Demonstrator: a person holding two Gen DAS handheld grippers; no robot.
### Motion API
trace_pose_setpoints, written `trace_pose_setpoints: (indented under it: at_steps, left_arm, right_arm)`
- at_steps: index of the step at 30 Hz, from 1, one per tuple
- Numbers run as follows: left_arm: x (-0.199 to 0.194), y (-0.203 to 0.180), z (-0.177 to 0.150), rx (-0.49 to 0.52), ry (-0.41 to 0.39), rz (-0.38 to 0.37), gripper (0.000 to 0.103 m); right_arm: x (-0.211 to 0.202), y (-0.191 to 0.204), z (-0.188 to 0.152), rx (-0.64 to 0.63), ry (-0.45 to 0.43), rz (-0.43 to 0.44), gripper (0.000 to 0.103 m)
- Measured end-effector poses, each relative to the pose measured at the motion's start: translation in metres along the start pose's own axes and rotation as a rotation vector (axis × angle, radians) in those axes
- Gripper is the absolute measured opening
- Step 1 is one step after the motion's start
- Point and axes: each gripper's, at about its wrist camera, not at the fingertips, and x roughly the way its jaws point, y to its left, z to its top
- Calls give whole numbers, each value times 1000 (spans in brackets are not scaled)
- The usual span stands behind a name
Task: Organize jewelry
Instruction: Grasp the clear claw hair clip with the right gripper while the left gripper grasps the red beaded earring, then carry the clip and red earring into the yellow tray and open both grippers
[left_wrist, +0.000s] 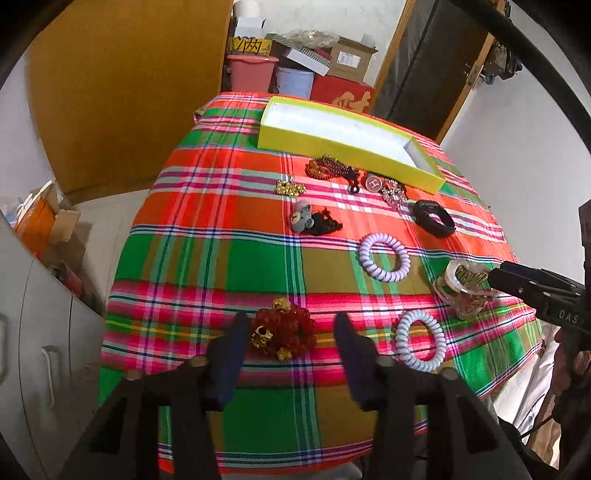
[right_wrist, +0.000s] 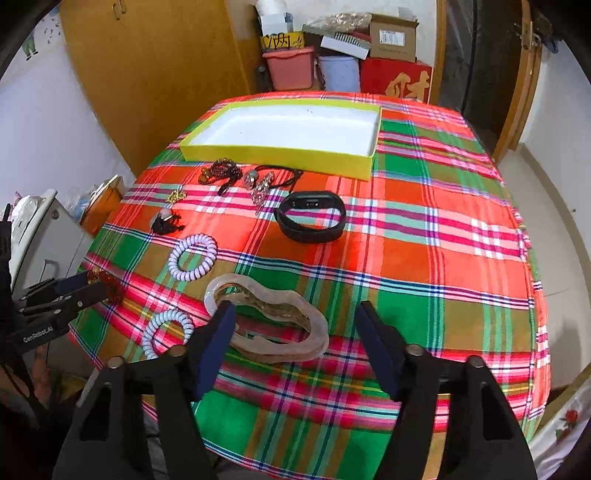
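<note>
A yellow box (left_wrist: 332, 146) with a white inside stands empty at the far side of the plaid cloth; it also shows in the right wrist view (right_wrist: 273, 154). My left gripper (left_wrist: 291, 325) is open, its jaws either side of a red bead bracelet with gold charms (left_wrist: 284, 330). My right gripper (right_wrist: 295, 314) is open around a translucent hair claw clip (right_wrist: 273, 325). Two pale spiral hair ties (left_wrist: 384, 257) (left_wrist: 419, 339), a black wristband (right_wrist: 312, 216), dark bead necklaces (left_wrist: 332, 168), a bear hair tie (left_wrist: 314, 218) and a gold clip (left_wrist: 290, 188) lie loose.
The table (right_wrist: 443, 240) is small and round-edged under the plaid cloth. Behind it stand a pink bin (right_wrist: 290, 68), a blue bin (right_wrist: 340, 74), a red box (right_wrist: 397, 81) and cardboard boxes. A wooden wardrobe (right_wrist: 159, 74) is at back left, grey cabinets (left_wrist: 44, 332) at left.
</note>
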Motion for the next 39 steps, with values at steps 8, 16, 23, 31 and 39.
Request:
trace_pose_setpoints:
  at_steps: [8,16,23,31,39]
  left_arm:
    - [6,-1,2,16,5,-3,25]
    - [7,-8,7,52,-9,-24,10]
    - [5,-11,10,54,-24,-47,9]
    - [-11,-18,23,52,-66,-66,9]
    - [-13,-23,51,46,-101,-74,9]
  right_arm:
    - [16,-5,2,2,80,0,48]
    - [29,-9,8,-20,142,11,19]
    - [21,-11,7,-10,116,25,14]
    - [4,-12,10,15,57,25,13]
    - [-4,-14,26,36,9,16,13]
